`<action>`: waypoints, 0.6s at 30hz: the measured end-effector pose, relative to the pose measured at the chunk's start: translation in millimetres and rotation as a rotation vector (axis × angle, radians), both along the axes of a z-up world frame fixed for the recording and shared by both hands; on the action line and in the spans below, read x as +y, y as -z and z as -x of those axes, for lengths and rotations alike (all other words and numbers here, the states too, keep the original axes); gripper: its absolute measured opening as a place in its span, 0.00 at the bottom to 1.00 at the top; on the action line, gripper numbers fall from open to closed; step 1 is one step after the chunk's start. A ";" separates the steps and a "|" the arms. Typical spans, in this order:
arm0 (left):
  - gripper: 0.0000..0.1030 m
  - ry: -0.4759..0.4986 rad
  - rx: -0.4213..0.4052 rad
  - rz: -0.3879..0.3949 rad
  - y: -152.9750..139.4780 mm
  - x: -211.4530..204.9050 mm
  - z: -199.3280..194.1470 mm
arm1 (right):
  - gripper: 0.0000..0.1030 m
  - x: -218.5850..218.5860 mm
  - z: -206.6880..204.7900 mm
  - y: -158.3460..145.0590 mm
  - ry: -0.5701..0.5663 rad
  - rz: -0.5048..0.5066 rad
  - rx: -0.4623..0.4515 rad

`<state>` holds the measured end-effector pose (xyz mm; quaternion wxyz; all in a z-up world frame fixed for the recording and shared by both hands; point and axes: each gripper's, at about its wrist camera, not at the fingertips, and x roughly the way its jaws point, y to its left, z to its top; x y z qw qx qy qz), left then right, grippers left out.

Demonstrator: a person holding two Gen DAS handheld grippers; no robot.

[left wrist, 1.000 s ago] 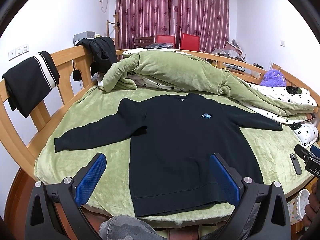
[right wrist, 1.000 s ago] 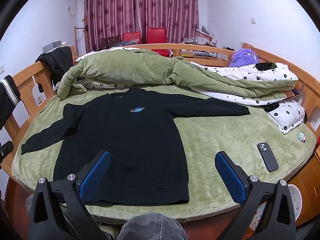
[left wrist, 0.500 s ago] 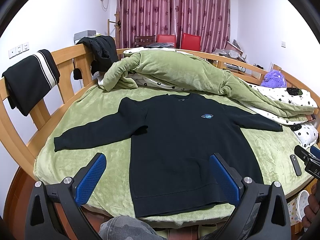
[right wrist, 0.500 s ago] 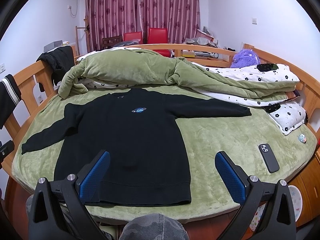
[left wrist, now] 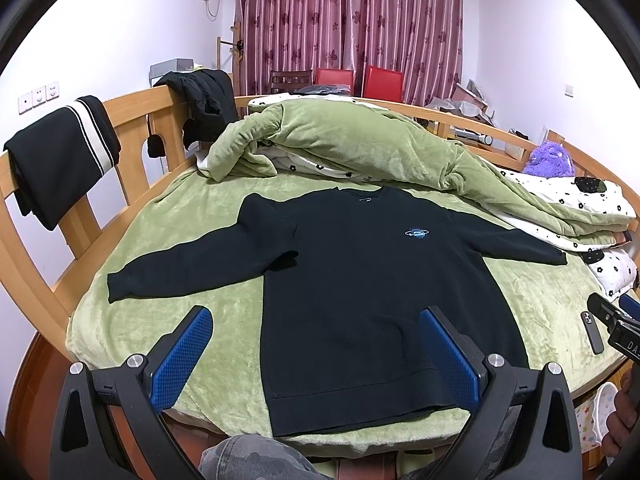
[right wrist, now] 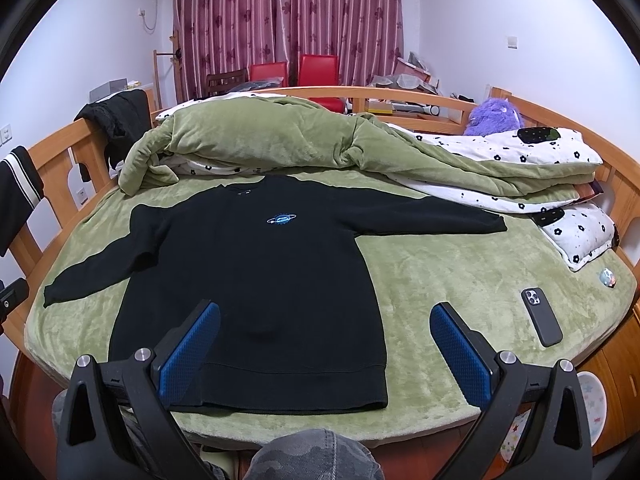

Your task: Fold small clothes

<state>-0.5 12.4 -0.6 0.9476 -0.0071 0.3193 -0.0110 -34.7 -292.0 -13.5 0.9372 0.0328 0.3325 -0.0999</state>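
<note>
A home bedroom: wooden bed [left wrist: 132, 128], green quilt [right wrist: 256, 136], curtains [right wrist: 280, 20].

One sweatshirt [right wrist: 256, 280], one phone [right wrist: 542, 317], two red chairs [right wrist: 294, 74], one purple plush [right wrist: 496, 116].

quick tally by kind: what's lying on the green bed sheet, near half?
sweatshirt: 1
phone: 1
small round badge: 1
Total: 3
</note>
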 end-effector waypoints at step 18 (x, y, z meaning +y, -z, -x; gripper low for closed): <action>1.00 -0.017 0.017 0.014 12.4 12.0 -16.0 | 0.99 9.6 -30.6 9.4 -0.035 -0.011 0.023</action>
